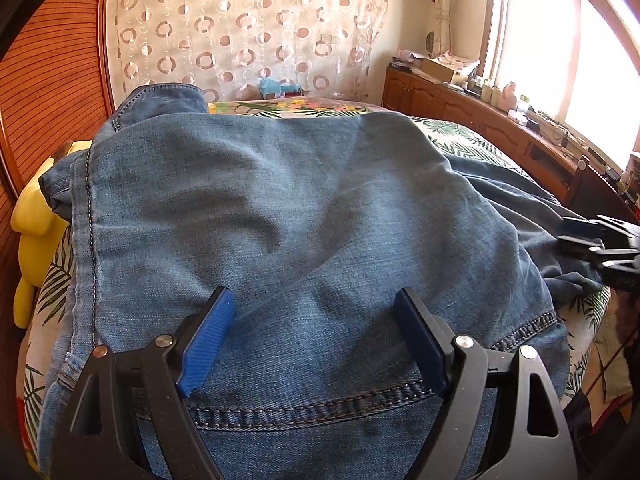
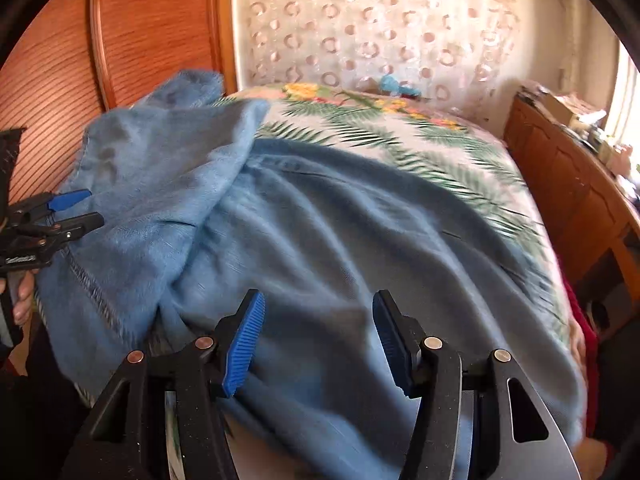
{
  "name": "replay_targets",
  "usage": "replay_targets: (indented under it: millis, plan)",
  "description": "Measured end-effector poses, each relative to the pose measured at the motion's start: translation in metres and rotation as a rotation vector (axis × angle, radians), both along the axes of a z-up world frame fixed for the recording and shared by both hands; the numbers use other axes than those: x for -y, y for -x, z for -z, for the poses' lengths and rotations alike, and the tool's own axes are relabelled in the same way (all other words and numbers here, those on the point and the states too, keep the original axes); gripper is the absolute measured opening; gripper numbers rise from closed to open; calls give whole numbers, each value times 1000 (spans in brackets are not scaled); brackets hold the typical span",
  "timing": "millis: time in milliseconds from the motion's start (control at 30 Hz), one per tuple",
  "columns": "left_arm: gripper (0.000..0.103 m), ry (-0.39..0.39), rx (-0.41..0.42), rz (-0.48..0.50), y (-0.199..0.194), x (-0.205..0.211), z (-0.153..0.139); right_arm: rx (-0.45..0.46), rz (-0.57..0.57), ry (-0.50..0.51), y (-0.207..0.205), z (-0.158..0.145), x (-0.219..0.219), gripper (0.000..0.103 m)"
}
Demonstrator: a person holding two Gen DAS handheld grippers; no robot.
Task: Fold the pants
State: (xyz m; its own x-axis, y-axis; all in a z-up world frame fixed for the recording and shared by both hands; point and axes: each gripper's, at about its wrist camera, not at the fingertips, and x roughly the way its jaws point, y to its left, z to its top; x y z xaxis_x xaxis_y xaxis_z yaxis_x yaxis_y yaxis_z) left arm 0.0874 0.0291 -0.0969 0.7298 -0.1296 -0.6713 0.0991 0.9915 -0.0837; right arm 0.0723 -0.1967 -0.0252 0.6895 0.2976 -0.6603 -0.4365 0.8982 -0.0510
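Blue denim pants (image 1: 288, 208) lie across the bed, one part folded over another; they also fill the right wrist view (image 2: 320, 248), which is blurred. My left gripper (image 1: 316, 300) is open, its blue pads spread just above the denim near a stitched seam. My right gripper (image 2: 318, 304) is open over the wrinkled denim, holding nothing. The right gripper shows at the right edge of the left wrist view (image 1: 588, 240); the left gripper shows at the left edge of the right wrist view (image 2: 76, 210).
The bed has a leaf-print cover (image 2: 400, 136). A wooden headboard (image 1: 48, 80) stands at the left with a yellow plush toy (image 1: 36, 224) beside it. A wooden cabinet (image 1: 500, 128) with clutter runs under the window at the right. A patterned curtain (image 1: 248, 24) hangs behind.
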Motion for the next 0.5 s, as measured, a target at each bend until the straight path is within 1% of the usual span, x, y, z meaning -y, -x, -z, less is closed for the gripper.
replay_targets:
  millis: [200,400,500]
  plan:
    - [83,-9,6,-3,-1,1,1,36,139,-11,28,-8,77,58]
    - [83,3,4,-10,-2,1,0,27,282,-28,43,0,144,58]
    - [83,4,-2,-17,-2,2,-3,16,324,-36,45,6,164,58]
